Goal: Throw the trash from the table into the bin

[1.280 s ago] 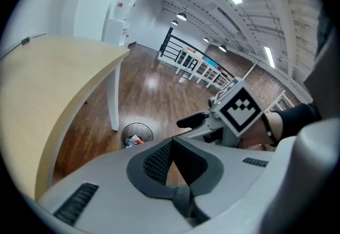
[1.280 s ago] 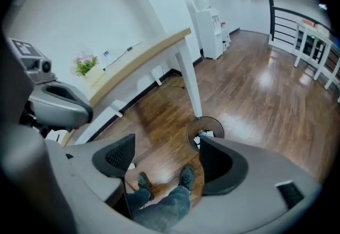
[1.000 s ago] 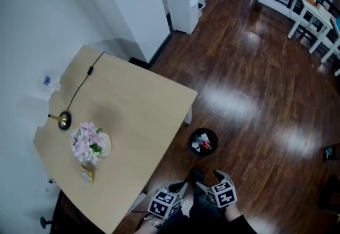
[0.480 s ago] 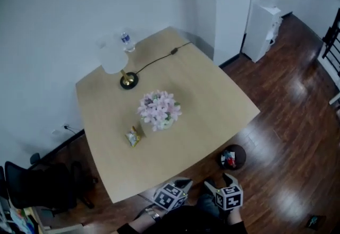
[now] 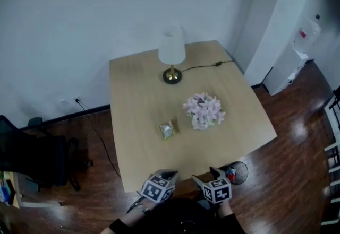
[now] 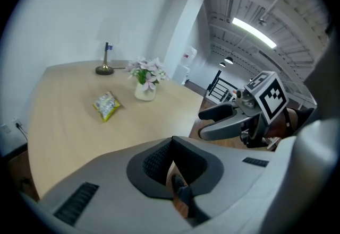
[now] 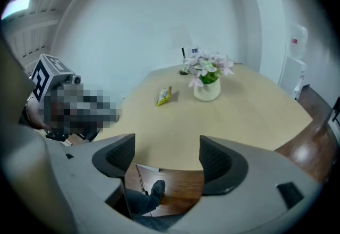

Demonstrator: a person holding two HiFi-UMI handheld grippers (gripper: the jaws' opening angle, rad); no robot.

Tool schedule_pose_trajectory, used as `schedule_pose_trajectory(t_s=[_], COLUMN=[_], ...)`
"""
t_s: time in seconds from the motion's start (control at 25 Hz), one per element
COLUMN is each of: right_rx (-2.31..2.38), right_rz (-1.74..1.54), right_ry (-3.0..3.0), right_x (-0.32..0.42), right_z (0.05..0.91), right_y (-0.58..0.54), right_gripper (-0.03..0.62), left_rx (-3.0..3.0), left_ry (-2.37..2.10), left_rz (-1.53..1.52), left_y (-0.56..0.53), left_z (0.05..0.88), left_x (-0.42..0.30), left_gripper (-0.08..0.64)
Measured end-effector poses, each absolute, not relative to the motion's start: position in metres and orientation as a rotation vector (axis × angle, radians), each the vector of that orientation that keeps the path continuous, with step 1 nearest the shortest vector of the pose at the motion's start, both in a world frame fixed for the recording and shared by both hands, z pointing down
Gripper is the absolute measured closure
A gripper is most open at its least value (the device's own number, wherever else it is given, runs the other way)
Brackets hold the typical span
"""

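Lying flat on the pale wooden table [image 5: 138,100], the crumpled snack wrapper [image 5: 169,129] sits near the middle, just left of a vase of pink flowers [image 5: 204,110] but not touching it. Farther back stands a lamp [image 5: 172,50] with a white shade and a brass base, its black cord [image 5: 202,67] trailing off the far right edge. Nothing lies between the wrapper and the near edge of the table. The round black bin [image 5: 237,172] stands on the dark wood floor just past the near right corner, with some litter already inside.

Both tools hang low at the near edge, short of the tabletop. The left gripper [image 5: 169,174] has its jaws pressed together, only a thin slit between the dark pads, and nothing in them; its own view shows the wrapper [image 6: 107,105] well ahead and the other tool off to the right. The right gripper [image 5: 204,174] has its jaws spread wide and empty — through the gap its view shows the table's edge, the floor below and a shoe, with the wrapper [image 7: 163,96] beyond on the tabletop.

A white wall runs behind the table, and a white pillar stands at its far right corner, with a water dispenser [image 5: 303,42] beyond it. A black office chair [image 5: 32,153] stands off to the left, well apart from the table, and a thin cable [image 5: 98,137] runs over the floor between them. The floor to the right of the bin lies open.
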State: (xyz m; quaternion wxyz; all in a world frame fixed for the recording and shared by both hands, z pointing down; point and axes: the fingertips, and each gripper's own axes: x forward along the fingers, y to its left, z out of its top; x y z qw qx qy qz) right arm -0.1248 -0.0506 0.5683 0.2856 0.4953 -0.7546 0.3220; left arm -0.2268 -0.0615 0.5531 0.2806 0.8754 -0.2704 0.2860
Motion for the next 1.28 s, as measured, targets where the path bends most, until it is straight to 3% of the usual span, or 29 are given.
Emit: schedule_pose_trajectory(t_s=[0.36, 0.88, 1.2, 1.28], right_rx=[1.214, 1.165, 1.102, 1.093], right_rz=[0.715, 0.701, 0.791, 0.801], right_ry=[-2.049, -2.083, -2.090, -2.085], right_x=[-0.212, -0.247, -0.259, -0.261], right_z=[0.578, 0.623, 0.651, 0.657], right_y=[-0.102, -0.260, -0.290, -0.292], right_gripper=[0.207, 0.207, 0.207, 0.254], left_rx=[2.288, 2.135, 2.077, 2.071], left_ry=[-0.864, -1.014, -1.043, -1.047], left_rz=[0.697, 0.782, 0.827, 0.829], left_y=[-0.095, -0.155, -0.171, -0.172], left_z=[0.559, 0.564, 0.571, 0.572], left_x=[-0.315, -0.348, -0.356, -0.358], left_gripper=[0.558, 0.557, 0.557, 0.557])
